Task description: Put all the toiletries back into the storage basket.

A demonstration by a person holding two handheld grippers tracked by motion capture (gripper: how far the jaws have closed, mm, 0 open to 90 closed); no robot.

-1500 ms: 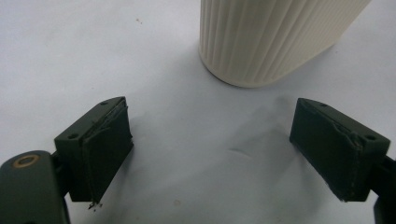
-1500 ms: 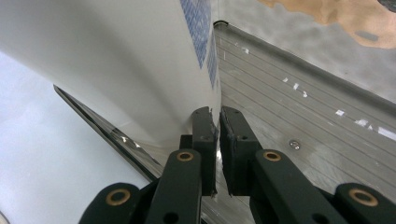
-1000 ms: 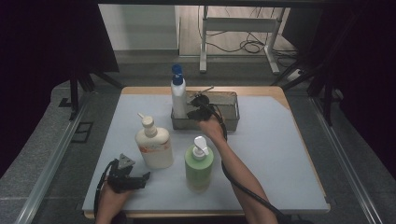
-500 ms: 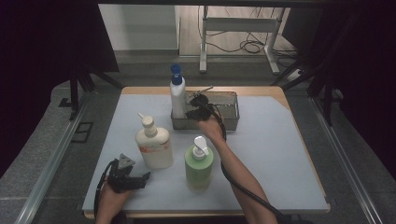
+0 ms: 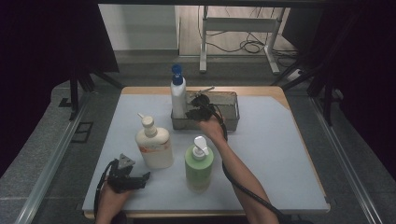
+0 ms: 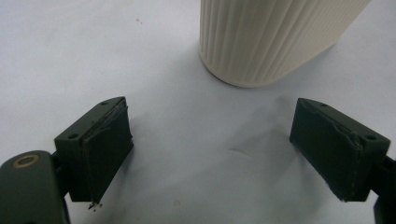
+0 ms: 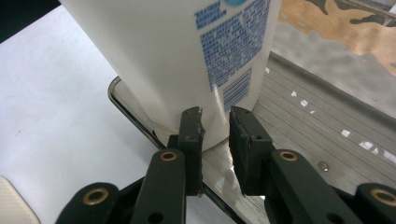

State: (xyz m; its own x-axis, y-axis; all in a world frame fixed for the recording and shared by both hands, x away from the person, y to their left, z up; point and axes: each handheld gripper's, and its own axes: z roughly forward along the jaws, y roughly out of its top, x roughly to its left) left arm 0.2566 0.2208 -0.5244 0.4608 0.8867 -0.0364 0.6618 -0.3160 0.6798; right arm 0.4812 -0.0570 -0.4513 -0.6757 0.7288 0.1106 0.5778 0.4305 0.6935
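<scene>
A white bottle [image 5: 178, 95] with a blue cap stands upright at the left end of a metal tray [image 5: 229, 96] at the back of the table. My right gripper [image 5: 193, 108] sits at the bottle's base. In the right gripper view its jaws [image 7: 215, 114] stand a narrow gap apart, tips just short of the white bottle [image 7: 177, 56]. They have just been opening, and nothing lies between them. My left gripper [image 5: 141, 179] rests near the front left edge. Its jaws [image 6: 212, 144] are wide open over the bare mat, with the ribbed cream pump bottle [image 6: 261, 37] just beyond them.
The cream pump bottle [image 5: 154, 145] and a green pump bottle [image 5: 199, 164] stand on the grey mat between the two hands. The tray floor [image 7: 317, 135] behind the white bottle is bare. A cable trails from the right gripper along the forearm.
</scene>
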